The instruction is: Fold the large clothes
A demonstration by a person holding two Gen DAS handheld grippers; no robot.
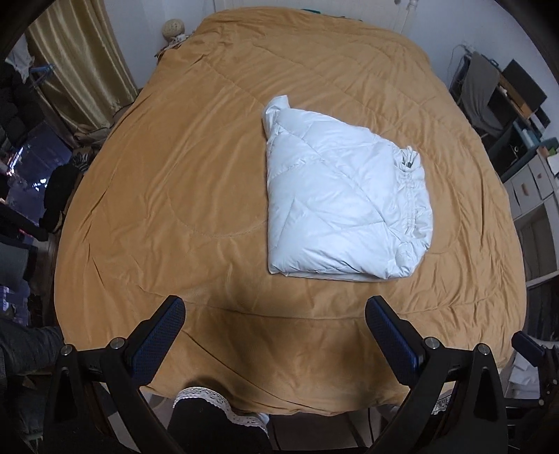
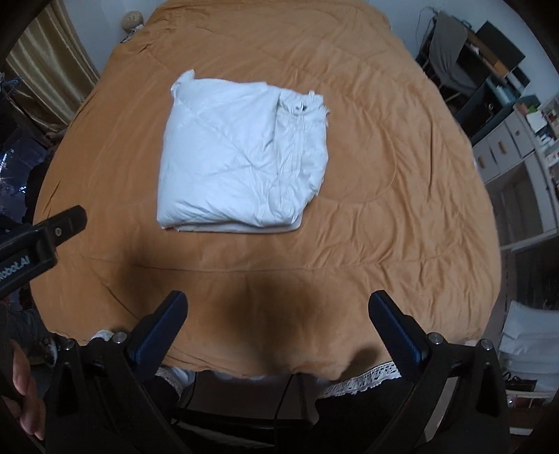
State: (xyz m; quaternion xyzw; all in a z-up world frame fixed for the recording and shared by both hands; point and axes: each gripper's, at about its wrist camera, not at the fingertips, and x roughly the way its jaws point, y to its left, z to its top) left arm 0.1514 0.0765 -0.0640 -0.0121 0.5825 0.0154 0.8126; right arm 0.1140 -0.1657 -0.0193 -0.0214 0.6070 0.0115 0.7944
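A white puffy quilted jacket [image 1: 340,199] lies folded into a compact square bundle on the tan bedspread [image 1: 181,181]. In the right wrist view the jacket [image 2: 241,157] sits left of centre on the bedspread [image 2: 384,174]. My left gripper [image 1: 274,314] is open and empty, held above the near edge of the bed, well short of the jacket. My right gripper [image 2: 277,307] is open and empty too, also above the near edge. The left gripper's body [image 2: 38,241] shows at the left of the right wrist view.
Gold curtains [image 1: 77,66] and dark clutter stand left of the bed. Shelves and grey drawers [image 2: 506,146] stand on the right. A small round ornament [image 1: 173,27] sits at the bed's far left corner. White lace trim [image 2: 363,379] hangs below the near edge.
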